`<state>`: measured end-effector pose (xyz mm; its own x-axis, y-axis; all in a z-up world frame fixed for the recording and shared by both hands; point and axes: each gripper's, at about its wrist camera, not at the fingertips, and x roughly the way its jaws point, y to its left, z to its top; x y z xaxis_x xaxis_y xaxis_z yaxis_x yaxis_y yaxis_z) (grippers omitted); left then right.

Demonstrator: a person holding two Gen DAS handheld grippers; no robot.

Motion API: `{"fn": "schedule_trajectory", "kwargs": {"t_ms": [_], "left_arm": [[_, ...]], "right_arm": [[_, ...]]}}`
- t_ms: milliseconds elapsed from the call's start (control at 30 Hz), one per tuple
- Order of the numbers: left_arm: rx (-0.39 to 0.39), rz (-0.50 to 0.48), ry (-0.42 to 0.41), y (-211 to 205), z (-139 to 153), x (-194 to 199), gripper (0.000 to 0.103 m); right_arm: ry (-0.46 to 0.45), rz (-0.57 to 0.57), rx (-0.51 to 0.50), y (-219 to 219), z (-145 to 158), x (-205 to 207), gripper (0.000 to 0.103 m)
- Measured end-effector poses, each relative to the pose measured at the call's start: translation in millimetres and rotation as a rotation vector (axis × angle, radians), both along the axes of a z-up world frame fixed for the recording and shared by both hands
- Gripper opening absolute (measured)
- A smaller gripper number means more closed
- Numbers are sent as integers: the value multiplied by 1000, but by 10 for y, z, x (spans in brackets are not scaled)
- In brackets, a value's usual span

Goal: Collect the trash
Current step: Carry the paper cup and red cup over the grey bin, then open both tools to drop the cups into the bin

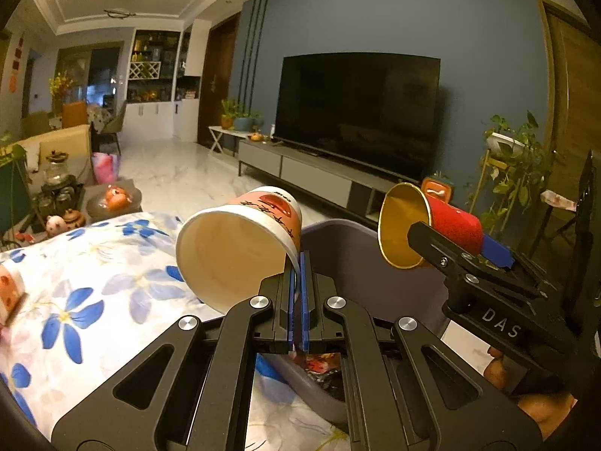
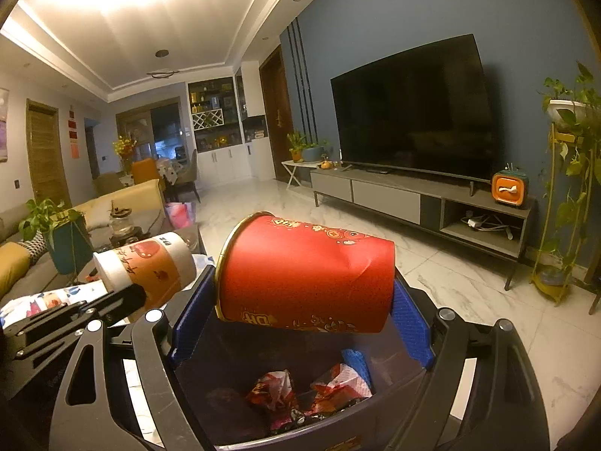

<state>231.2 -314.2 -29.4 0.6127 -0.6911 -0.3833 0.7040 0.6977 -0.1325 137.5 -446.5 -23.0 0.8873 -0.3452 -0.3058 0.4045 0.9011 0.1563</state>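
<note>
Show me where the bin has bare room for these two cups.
Trash bin: free dark patch at the left and rear, directly under the red cup. Crowded front-right with crumpled wrappers. The white cup hangs mostly over the floral tablecloth, beside the bin's rim.

Red paper cup (image 2: 306, 274) sideways between right tool (image 2: 300, 300) fingers, above trash bin (image 2: 375, 417)

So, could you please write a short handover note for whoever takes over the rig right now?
Left gripper: shut on the rim of the white cup, held on its side at the bin's edge.
Right gripper: clamped wide on the red cup, sideways above the open bin.
Done: wrappers already in the bin.
Left: drop both cups in; another cup lies on the floral cloth.
</note>
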Motion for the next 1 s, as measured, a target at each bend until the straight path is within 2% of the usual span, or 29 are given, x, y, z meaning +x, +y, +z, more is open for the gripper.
{"fn": "schedule_trajectory", "kwargs": {"t_ms": [1000], "left_arm": [[15,-73,50,-193,-238,168,2]], "right_arm": [[-2,-1,44,-93,-84,146,83]]}}
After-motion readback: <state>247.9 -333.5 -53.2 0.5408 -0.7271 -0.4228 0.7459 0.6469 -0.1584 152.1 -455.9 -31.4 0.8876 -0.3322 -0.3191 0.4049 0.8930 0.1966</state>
